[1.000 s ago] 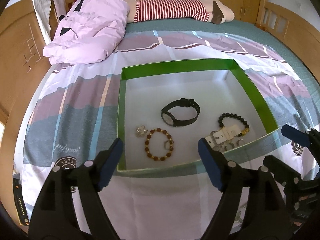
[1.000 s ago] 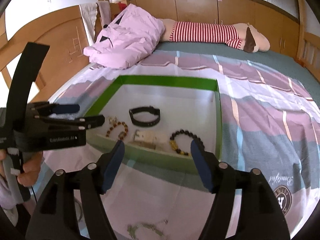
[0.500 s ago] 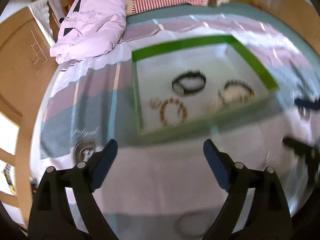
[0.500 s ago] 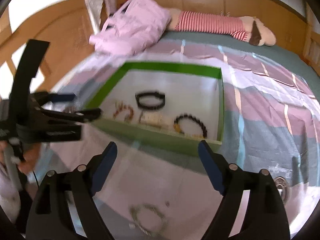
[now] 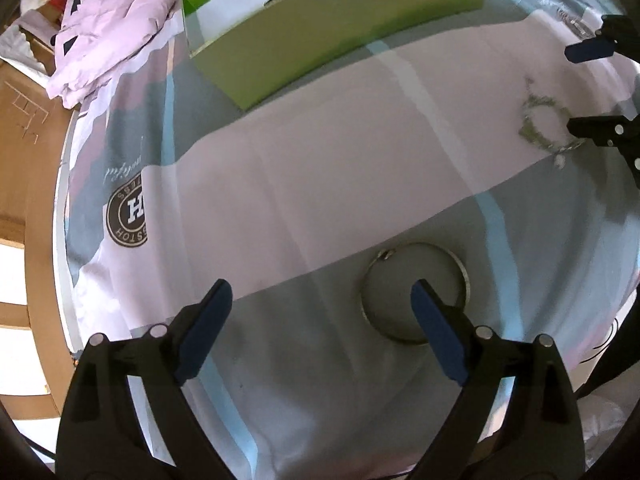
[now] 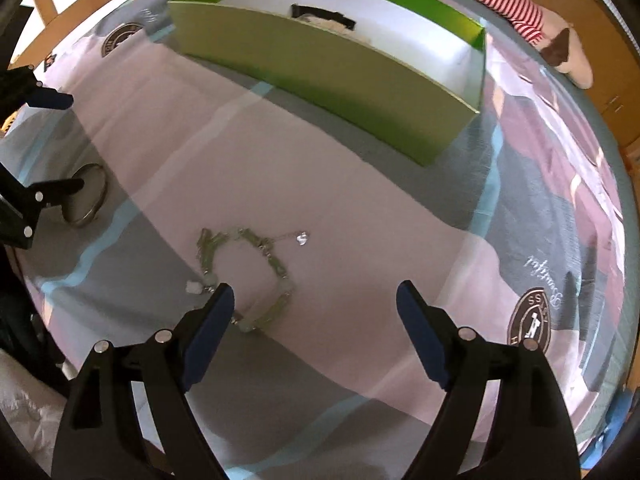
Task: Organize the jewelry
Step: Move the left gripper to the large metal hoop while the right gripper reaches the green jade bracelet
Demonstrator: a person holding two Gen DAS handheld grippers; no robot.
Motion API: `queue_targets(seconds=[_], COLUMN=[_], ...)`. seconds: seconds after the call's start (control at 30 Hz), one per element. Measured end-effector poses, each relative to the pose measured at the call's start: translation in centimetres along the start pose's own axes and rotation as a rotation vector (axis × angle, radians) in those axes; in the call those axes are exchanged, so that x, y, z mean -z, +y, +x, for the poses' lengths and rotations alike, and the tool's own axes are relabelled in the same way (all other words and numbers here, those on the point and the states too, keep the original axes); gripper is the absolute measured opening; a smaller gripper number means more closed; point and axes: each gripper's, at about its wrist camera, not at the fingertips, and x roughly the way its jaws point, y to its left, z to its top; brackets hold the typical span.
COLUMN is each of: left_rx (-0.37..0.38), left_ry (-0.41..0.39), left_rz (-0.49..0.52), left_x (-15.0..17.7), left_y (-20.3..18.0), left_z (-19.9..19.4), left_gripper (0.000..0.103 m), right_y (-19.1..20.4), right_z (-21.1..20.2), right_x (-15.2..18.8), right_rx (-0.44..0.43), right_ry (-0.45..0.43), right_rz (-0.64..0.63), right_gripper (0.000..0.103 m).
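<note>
Both jaws stand wide with nothing gripped. The left gripper (image 5: 322, 304) has its jaws just drawn in a little, and its right finger (image 5: 436, 332) reaches into the ring of a metal bangle (image 5: 414, 292) lying flat on the bedspread (image 5: 320, 160) near the bed's front edge; whether that finger touches the rim I cannot tell. The right gripper (image 6: 316, 304) has its jaws widened, and its left finger (image 6: 210, 330) is just beside a green bracelet (image 6: 244, 276) spread open on the bedspread, a small clear charm (image 6: 302, 238) trailing from its chain.

A green box (image 6: 332, 60) sits farther back, toward the middle of the bed. Only the right wrist view looks over its near wall, showing a black watch (image 6: 322, 14) on the white floor and a striped plush (image 6: 516, 4) beyond. The left wrist view shows a slit of the inside, but alone takes in a pink garment (image 5: 112, 24) at the bed's far left corner.
</note>
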Motion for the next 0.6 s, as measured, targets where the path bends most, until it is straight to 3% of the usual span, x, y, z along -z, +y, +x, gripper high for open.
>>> queue_targets(seconds=[0.07, 0.13, 0.27, 0.37, 0.43, 0.5, 0.6], left_rx=[-0.025, -0.029, -0.113, -0.176, -0.079, 0.006, 0.051], left_ry=[0.03, 0.024, -0.064, -0.101, -0.107, -0.108, -0.105], left_rz=[-0.019, -0.044, -0.094, -0.167, -0.235, -0.271, -0.332], left_x=[-0.4, -1.1, -3.8, -6.2, -6.8, -6.4, -5.4], left_y=[0.0, 0.1, -0.1, 0.3, 1.4, 2.4, 3.8], left_z=[0.9, 1.2, 1.3, 1.5, 0.9, 0.6, 0.2], left_gripper=[0.076, 0.073, 0.072, 0.061, 0.062, 0.08, 0.082], right_y=[0.3, 0.6, 0.5, 0.5, 0.4, -0.3, -1.8], right_z=[0.5, 1.3, 2.1, 2.0, 2.0, 1.7, -0.2], right_x=[0.0, -0.3, -0.8, -1.6, -2.1, -2.6, -2.2], right_rx=[0.002, 0.014, 0.02, 0.103, 0.178, 0.241, 0.138], right_ry=[0.011, 0.025, -0.017, -0.115, -0.159, -0.192, -0.227], right_rz=[-0.008, -0.014, 0.007, 0.0, 0.009, 0.051, 0.119], right_gripper=[0.077, 0.062, 0.061, 0.057, 0.056, 0.056, 0.06])
